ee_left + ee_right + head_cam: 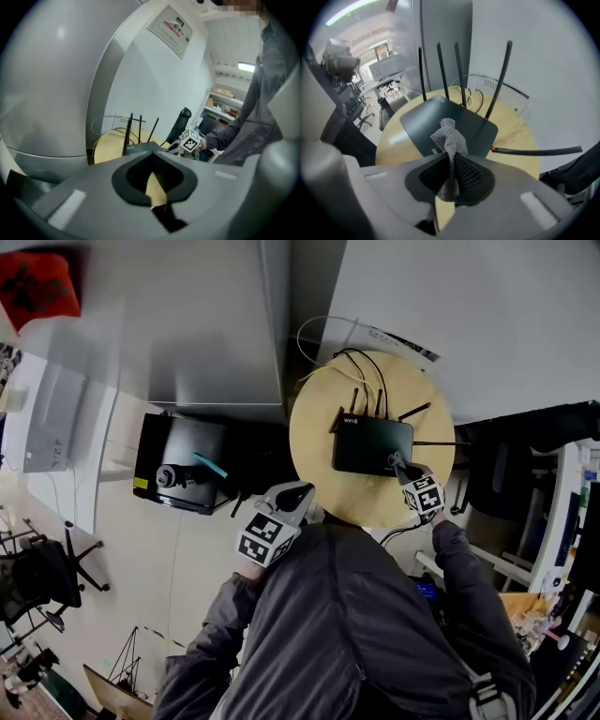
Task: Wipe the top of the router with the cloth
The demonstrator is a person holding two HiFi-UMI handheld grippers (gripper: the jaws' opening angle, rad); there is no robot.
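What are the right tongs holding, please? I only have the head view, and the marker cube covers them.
Observer: The right tongs are shut on a grey cloth, its bunched end sticking out ahead.
Operator: Thank you. Is the cloth on the router?
Observer: Its tip sits over the near part of the router's black top; I cannot tell whether it touches.
Operator: And the left tongs?
Observer: The left tongs are shut with nothing between them.
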